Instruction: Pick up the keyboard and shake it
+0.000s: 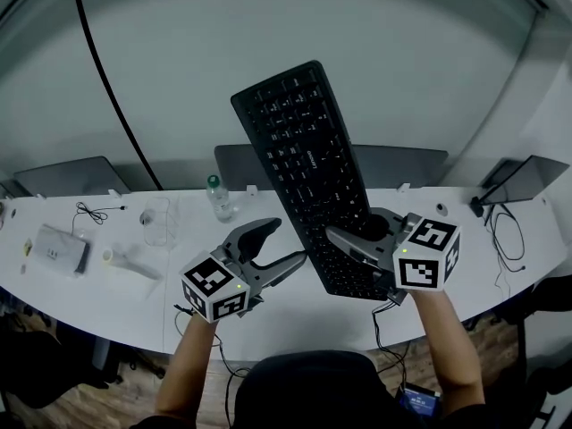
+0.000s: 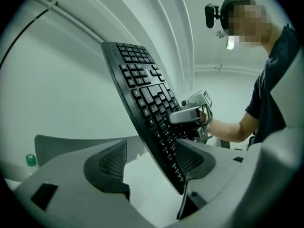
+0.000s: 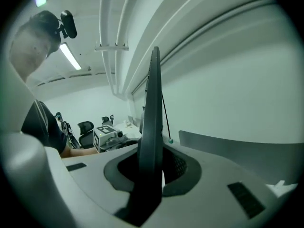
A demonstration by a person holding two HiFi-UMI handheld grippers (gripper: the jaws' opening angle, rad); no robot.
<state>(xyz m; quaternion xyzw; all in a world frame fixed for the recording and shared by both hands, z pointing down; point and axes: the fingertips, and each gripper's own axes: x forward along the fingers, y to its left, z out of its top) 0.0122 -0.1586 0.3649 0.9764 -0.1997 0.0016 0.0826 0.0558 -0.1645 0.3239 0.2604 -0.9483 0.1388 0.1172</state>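
– White table [image 1: 89,231] is seen far below the fingers in the head view. Where is the keyboard?
– The keyboard [image 1: 299,164] is held up in the air, tilted, well above the table. Its near end is pinched by the right gripper [image 1: 344,239], with one finger laid on the keys. The left gripper [image 1: 289,240] is spread wide, and the keyboard's long edge is just at its fingertips.
– What is shown in the left gripper view?
– The keyboard [image 2: 142,99] is seen between the two pads [image 2: 109,163]. It is close to one pad and well apart from the other, so it is not squeezed.
– And in the right gripper view?
– The keyboard [image 3: 152,103] is seen edge-on, clamped tight between the pressed fingers.
– How much is done?
– The picking up looks done. Whether the shaking has been started cannot be told.
– Is there room?
– Open air is found all round the fingers. A bottle [image 1: 217,197] stands beyond the left fingers, and the wall [image 1: 402,61] is behind the keyboard's far end, so big swings are best kept away from both. With only one end pinched, a slip could be caused.
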